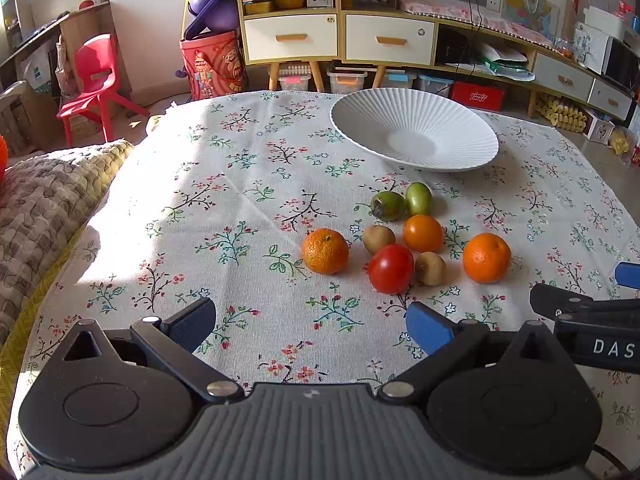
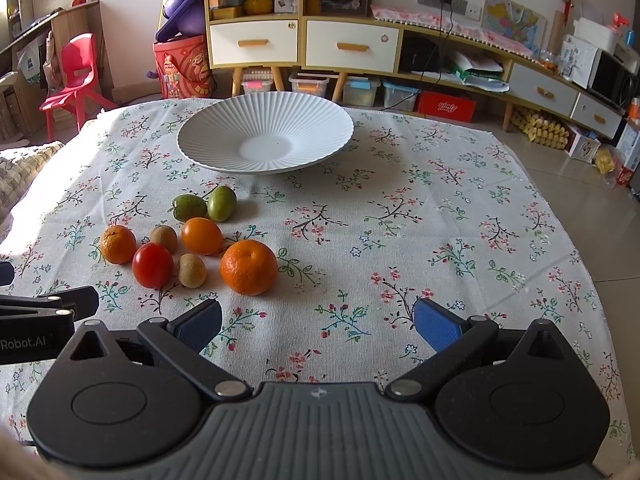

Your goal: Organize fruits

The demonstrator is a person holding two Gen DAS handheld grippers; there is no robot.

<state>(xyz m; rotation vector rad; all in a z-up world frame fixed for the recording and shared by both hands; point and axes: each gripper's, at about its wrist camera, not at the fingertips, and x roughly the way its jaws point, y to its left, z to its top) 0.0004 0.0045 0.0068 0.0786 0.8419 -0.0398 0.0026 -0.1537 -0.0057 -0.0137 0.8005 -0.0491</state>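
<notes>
I am looking over a table under a floral tablecloth (image 2: 400, 216), with sun falling across its left side. Far left in the room stands a red plastic chair (image 2: 72, 76), then a red printed bin (image 2: 184, 66) with purple balls on top, then a long yellow-and-white sideboard (image 2: 304, 46) running off to the right, storage boxes beneath it. On the far part of the cloth sits an empty white ribbed plate (image 2: 224, 136). Nearer me the fruit lies in a loose cluster on the cloth: a mandarin (image 1: 325, 251) apart on the left, then a red tomato (image 1: 391, 269), two brown kiwis, two green fruits (image 1: 402, 203) touching at the far edge, a smooth orange fruit (image 1: 423, 233), and a second mandarin (image 1: 487, 258) on the right. My left gripper (image 1: 312, 324) hovers near the cluster, fingers spread wide and empty. My right gripper (image 2: 318, 328) is likewise wide apart, holding nothing, over bare cloth right of the fruit
</notes>
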